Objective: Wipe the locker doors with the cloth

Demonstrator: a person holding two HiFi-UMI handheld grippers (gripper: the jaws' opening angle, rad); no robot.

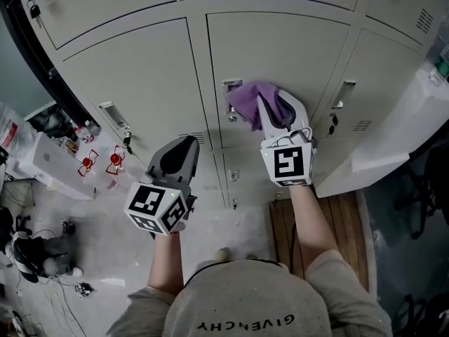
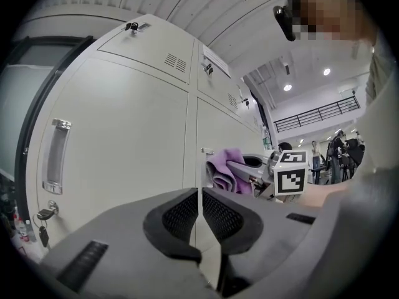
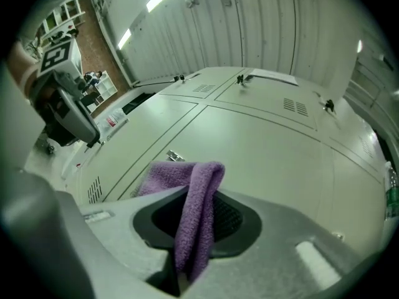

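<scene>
The purple cloth (image 1: 254,98) is clamped in the closed right claw (image 1: 275,112) and held at the middle locker door (image 1: 280,48), apparently for wiping; the left claw (image 1: 184,146) is shut, empty, kept clear.

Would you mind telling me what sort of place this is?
Likely a locker area in a workshop or lab: rows of grey lockers, hanging keys, cables strewn on the floor.

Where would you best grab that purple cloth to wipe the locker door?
Probably pinch the cloth across its doubled fold, coming from the side away from the locker door, as the right tool does: the bunched end then sticks out beyond the tips toward the door.
</scene>
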